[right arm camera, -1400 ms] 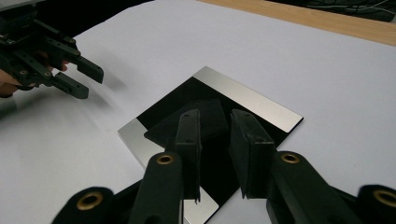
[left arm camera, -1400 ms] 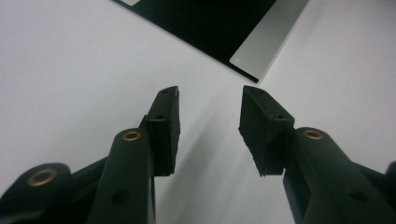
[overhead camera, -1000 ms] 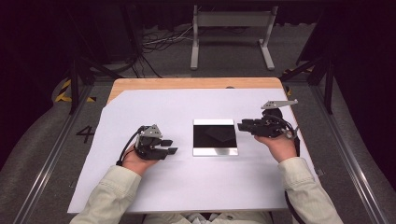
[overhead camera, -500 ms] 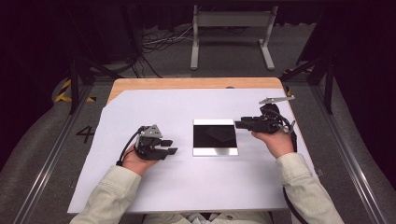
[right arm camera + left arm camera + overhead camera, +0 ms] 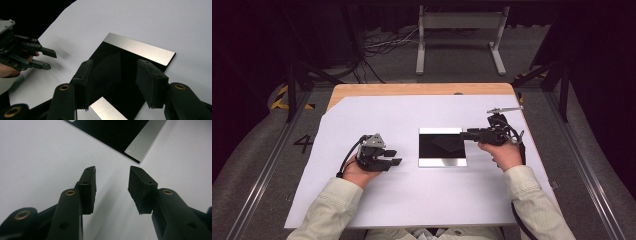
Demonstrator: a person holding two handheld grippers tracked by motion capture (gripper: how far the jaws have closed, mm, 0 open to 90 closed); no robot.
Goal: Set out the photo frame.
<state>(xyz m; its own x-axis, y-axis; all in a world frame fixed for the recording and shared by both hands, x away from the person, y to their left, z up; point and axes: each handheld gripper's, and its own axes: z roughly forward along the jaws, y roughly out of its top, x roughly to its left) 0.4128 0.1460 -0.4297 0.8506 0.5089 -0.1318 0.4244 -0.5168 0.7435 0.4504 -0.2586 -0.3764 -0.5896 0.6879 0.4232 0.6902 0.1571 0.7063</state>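
A square black glossy plate (image 5: pixel 442 147) with silver strips along its far and near edges lies flat on the white sheet (image 5: pixel 412 200). My right gripper (image 5: pixel 463 134) reaches in from the right, its tips above the plate's upper right part. In the right gripper view the right gripper (image 5: pixel 113 66) has jaws that have just been opening, with nothing between them and the plate (image 5: pixel 127 75) below. My left gripper (image 5: pixel 397 157) rests on the sheet left of the plate, open and empty. In the left gripper view the left gripper (image 5: pixel 112 173) points toward the plate's corner (image 5: pixel 120 135).
The white sheet covers most of a wooden table (image 5: pixel 412 89). A metal stand (image 5: pixel 459 30) and cables (image 5: pixel 382 47) sit on the floor beyond the far edge. Rails (image 5: pixel 582 165) run along both sides of the table. My left gripper (image 5: pixel 52 60) also appears far off in the right gripper view.
My right gripper has edged left, so its tips now reach over the plate's right edge, and its jaws stand wider. The left gripper and the plate have not moved.
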